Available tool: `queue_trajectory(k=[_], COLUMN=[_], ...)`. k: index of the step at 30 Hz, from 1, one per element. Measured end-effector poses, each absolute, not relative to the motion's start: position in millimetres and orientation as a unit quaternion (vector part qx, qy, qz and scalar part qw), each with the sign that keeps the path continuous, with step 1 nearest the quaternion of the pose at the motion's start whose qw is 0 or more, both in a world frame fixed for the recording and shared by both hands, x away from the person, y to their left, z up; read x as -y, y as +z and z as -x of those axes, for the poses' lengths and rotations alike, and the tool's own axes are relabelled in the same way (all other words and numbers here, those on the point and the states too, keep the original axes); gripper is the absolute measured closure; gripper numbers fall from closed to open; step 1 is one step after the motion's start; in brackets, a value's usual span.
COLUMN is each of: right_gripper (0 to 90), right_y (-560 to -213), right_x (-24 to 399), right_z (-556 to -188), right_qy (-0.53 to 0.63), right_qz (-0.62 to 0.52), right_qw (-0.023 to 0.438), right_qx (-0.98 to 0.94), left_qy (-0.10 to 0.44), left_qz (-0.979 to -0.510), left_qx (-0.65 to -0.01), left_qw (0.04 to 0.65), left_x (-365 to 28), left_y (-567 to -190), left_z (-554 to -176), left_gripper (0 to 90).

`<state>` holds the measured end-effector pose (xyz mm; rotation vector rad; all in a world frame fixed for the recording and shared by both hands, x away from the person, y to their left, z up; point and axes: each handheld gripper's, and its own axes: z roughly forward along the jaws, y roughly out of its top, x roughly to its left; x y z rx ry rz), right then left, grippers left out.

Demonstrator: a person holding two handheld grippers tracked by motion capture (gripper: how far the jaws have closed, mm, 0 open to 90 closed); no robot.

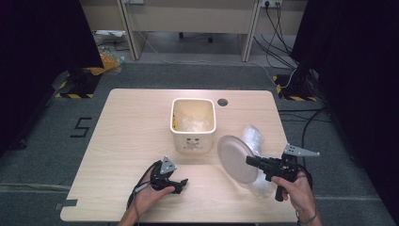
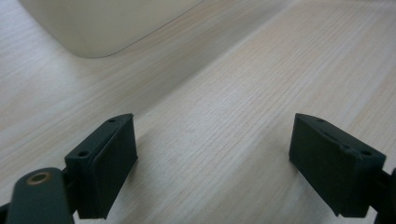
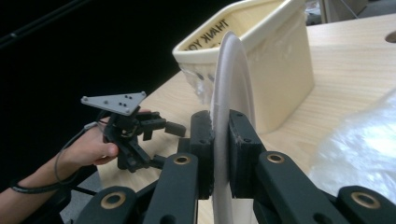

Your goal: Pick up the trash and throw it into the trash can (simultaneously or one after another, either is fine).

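R gripper point(image 3: 219, 158) jaws were clamped on the rim of the plate point(image 1: 237, 157); pads pinched it edge-on. Plate was held off the table point(image 1: 131, 136), just right of the bin point(image 1: 193, 125), standing near vertical, face toward the bin, long axis running up-down. L gripper point(image 2: 212, 163) jaws were spread wide, nothing between them, low over bare table. Risk: thin rim grip could let the plate pivot or slip, probably if swung fast; the bag point(image 1: 256, 141) beside it might snag.

bin point(image 1: 193, 126) at desk point(image 1: 127, 141) centre | plate point(image 1: 237, 158) right of bin, held on edge | plastic wrap point(image 1: 253, 136) behind plate | left gripper point(image 1: 178, 185) before bin
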<state>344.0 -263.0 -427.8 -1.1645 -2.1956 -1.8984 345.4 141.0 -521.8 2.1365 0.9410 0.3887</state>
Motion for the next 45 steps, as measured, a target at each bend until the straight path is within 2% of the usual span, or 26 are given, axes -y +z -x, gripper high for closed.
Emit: queue_trajectory(k=[11, 25, 30, 38, 45], right_gripper=[82.5, 82.6, 82.6, 82.6, 82.6], right_y=[-415, -376, -353, -324, -312], right_x=[257, 245, 236, 217, 196], right_z=[-341, -350, -366, -393, -416], right_qy=[-0.621, -0.644, -0.655, -0.657, -0.653], right_qz=[0.355, 0.324, 0.308, 0.293, 0.289], right_qw=[-0.003, -0.024, -0.006, -0.014, -0.010], right_qx=[0.699, 0.692, 0.690, 0.695, 0.700], left_qy=[0.154, 0.155, 0.157, 0.157, 0.156], left_qz=[-0.836, -0.833, -0.834, -0.833, -0.834], left_qx=[-0.369, -0.373, -0.371, -0.371, -0.371], left_qw=[0.377, 0.379, 0.378, 0.378, 0.377], left_x=[-143, -143, -143, -143, -143], left_y=[-522, -522, -522, -523, -522], left_z=[-347, -346, -347, -347, -347], left_gripper=[13.5, 13.0, 13.0, 13.0, 12.9])
